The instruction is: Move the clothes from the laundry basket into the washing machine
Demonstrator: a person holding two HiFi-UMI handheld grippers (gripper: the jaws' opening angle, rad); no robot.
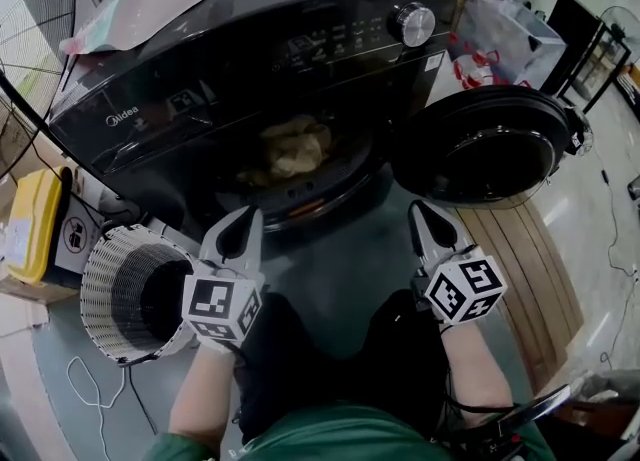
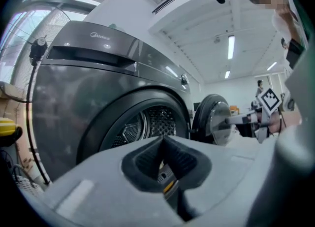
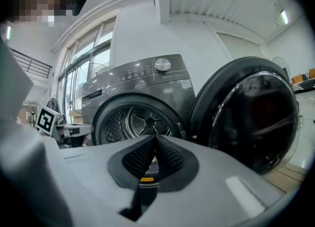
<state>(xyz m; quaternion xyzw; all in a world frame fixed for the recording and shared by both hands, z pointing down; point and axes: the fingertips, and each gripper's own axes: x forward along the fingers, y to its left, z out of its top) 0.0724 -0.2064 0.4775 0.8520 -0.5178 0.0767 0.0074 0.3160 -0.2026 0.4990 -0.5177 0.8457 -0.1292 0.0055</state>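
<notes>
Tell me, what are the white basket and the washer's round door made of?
Basket: probably matt white plastic, judging by its thin moulded slats. Door: glossy dark window, glass or clear plastic, since it shows reflections, in a black rim that looks plastic.

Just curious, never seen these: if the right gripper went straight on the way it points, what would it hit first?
Most likely the right gripper meets the washer's drum opening, near its right rim, just left of the door. Depth is unclear.
</notes>
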